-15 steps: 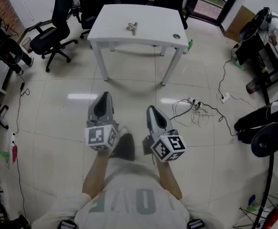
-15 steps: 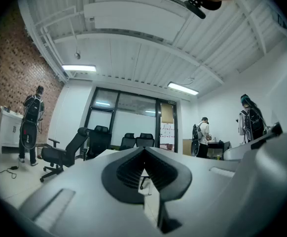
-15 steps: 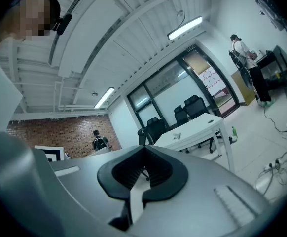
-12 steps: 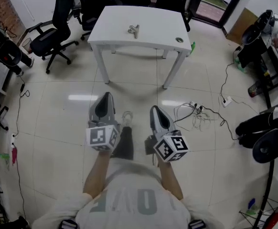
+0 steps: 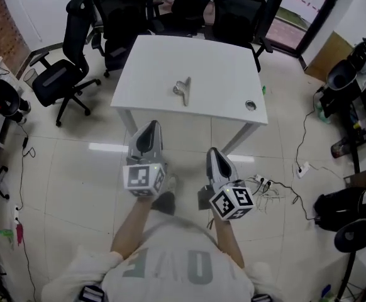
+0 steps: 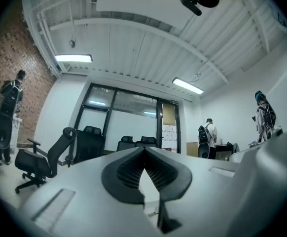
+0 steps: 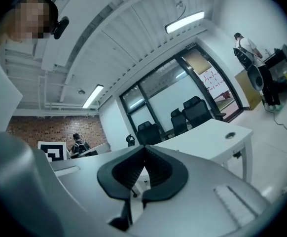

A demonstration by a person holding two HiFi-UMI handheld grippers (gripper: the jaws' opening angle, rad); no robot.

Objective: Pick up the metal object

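The metal object [image 5: 182, 89], a silvery clip, lies near the middle of the white table [image 5: 158, 61] in the head view. My left gripper [image 5: 150, 126] is held in the air just before the table's front edge, its jaws shut with nothing between them. To its right and a little nearer to me is my right gripper [image 5: 214, 151], also shut and empty. In the left gripper view the left gripper [image 6: 143, 150] shows its dark pads meeting at the tip. The right gripper [image 7: 144, 147] looks the same in the right gripper view, with the white table [image 7: 207, 138] beyond it.
Black office chairs [image 5: 62, 74] stand to the left of the table and behind it. A round cable hole [image 5: 250, 105] sits near the table's right front corner. Loose cables [image 5: 277, 190] lie on the tiled floor to the right. Equipment stands along the right wall [image 5: 353, 93].
The person has walked toward the table, which now looks larger and closer. Both grippers have come up to its front edge, still shut.
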